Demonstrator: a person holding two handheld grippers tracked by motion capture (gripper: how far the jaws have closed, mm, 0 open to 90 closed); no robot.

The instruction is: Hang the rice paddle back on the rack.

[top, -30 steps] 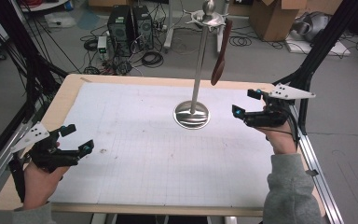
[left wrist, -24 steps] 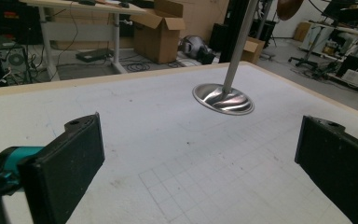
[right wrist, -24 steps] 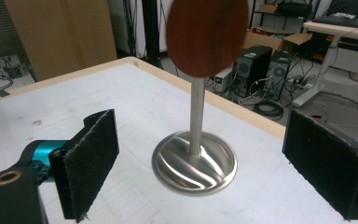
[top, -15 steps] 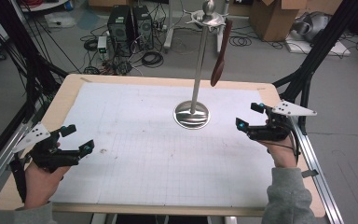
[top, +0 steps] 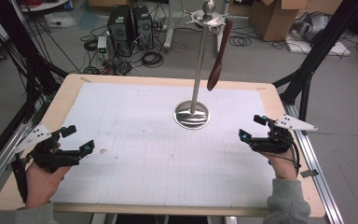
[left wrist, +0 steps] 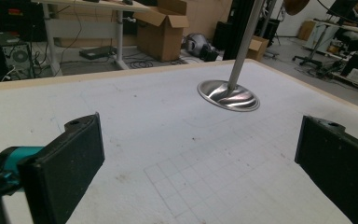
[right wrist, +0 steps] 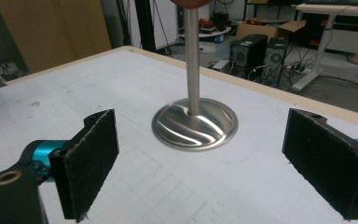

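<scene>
- Spoon (top: 217,56) hangs from the hook at the top of the metal stand (top: 192,114) in the high view, long axis near vertical, bowl down; left gripper (top: 77,140) and right gripper (top: 253,127) rest low at the table (top: 135,154) edges, jaws apart, empty
- Left gripper view: stand base (left wrist: 228,95) ahead right; jaws wide
- Right gripper view: stand pole (right wrist: 192,60) upright between spread jaws, well apart

Left gripper (top: 78,140) low near table's front left corner, jaws wide apart, nothing between them. Right gripper (top: 254,127) near table's right edge, jaws also wide apart, holding nothing. Both hands grip from behind, grey sleeves at front edge. Jaws point toward table's middle.
</scene>
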